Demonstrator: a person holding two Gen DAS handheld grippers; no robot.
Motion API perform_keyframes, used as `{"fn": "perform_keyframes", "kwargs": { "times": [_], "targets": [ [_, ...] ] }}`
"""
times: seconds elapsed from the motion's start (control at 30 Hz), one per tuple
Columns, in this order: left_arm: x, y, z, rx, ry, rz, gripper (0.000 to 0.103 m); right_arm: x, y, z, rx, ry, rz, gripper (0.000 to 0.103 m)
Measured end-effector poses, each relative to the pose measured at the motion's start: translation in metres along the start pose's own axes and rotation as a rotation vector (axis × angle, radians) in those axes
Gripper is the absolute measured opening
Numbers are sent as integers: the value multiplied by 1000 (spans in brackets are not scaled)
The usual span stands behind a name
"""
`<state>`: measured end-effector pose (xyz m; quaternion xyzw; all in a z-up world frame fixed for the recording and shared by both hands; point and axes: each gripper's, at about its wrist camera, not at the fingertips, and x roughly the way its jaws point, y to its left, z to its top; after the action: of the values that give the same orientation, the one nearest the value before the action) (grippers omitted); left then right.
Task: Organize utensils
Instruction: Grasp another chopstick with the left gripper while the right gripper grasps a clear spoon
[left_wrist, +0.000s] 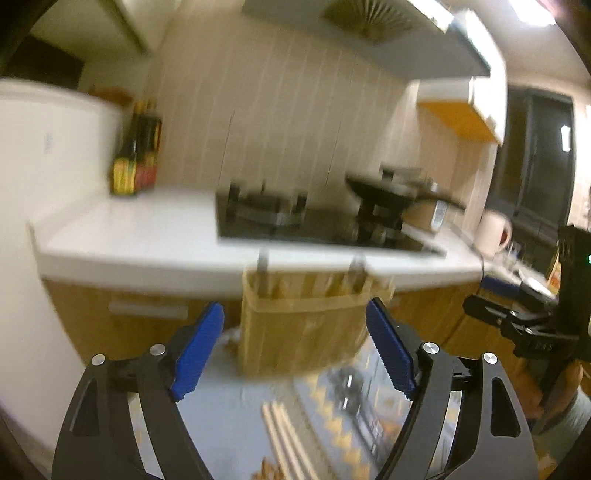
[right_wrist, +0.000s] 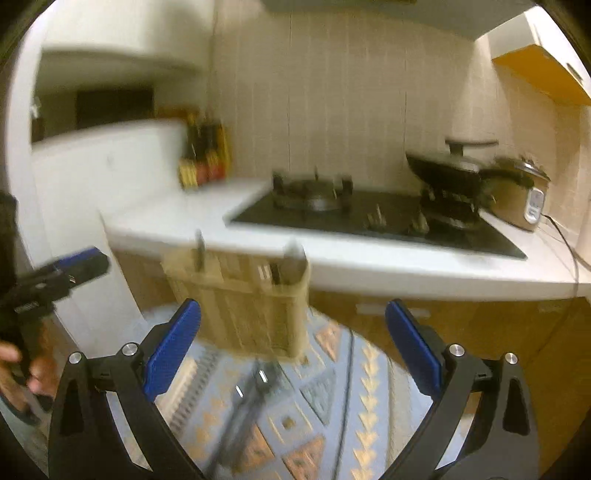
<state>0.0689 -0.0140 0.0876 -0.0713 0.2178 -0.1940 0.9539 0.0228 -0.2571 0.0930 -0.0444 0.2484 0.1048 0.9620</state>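
A wooden slatted utensil holder (left_wrist: 303, 332) stands on a patterned blue cloth (left_wrist: 332, 413), with metal handles (left_wrist: 262, 266) sticking up out of it. My left gripper (left_wrist: 295, 310) is open just short of the holder, with nothing between its blue pads. Wooden chopsticks (left_wrist: 284, 435) and a blurred metal utensil (left_wrist: 347, 387) lie on the cloth below it. In the right wrist view the holder (right_wrist: 251, 306) sits ahead and to the left. My right gripper (right_wrist: 293, 308) is wide open and empty above dark utensils (right_wrist: 251, 398) on the cloth (right_wrist: 369, 387). Both views are motion-blurred.
Behind the holder runs a white counter (right_wrist: 369, 258) with a black gas hob (right_wrist: 369, 218), a dark pan (right_wrist: 450, 170) and a rice cooker (right_wrist: 524, 195). Sauce bottles (left_wrist: 136, 155) stand beside a white appliance (left_wrist: 48, 147). A hand (right_wrist: 22, 369) holds the left gripper (right_wrist: 74, 266).
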Motion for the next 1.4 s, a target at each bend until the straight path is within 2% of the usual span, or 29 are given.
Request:
{"fn": "perform_keyframes", "kwargs": {
  "times": [0.07,0.1,0.17,0.23,0.3,0.37,0.43,0.5,0.57,0.67,0.7,0.77,0.83,1.07,1.13,1.27,1.4],
  "targets": [
    [14,10,-15,-18,112,18,77,14,2,-9,8,87,-5,95],
    [22,14,-22,-25,162,19,77,26,2,-15,19,162,-18,95],
    [38,21,-34,-36,271,14,74,47,2,-25,46,295,8,89],
    [56,26,-48,-41,389,6,66,65,3,-36,85,411,71,73],
    [73,28,-66,-24,509,13,48,83,4,-48,120,516,118,61],
    [85,28,-80,2,576,31,42,95,5,-57,151,589,164,56],
    [93,29,-90,10,611,29,41,105,8,-64,182,653,206,55],
    [99,30,-96,12,640,27,36,113,11,-67,196,688,225,54],
    [104,29,-102,34,665,34,35,122,16,-68,190,711,231,49],
    [104,25,-103,83,661,58,33,133,23,-71,195,743,239,43],
    [104,24,-104,95,663,68,31,137,27,-73,194,757,244,36],
    [105,22,-103,116,662,75,31,142,32,-79,186,772,246,34],
    [105,21,-103,131,663,88,24,146,39,-83,171,783,249,27],
    [99,27,-100,131,665,89,14,157,67,-90,116,805,239,20],
    [96,31,-99,129,664,100,15,157,77,-90,90,797,213,20],
    [101,27,-98,154,679,123,26,168,98,-88,14,794,157,20],
    [110,19,-96,236,732,144,27,160,126,-95,-120,776,100,17]
  ]
}}
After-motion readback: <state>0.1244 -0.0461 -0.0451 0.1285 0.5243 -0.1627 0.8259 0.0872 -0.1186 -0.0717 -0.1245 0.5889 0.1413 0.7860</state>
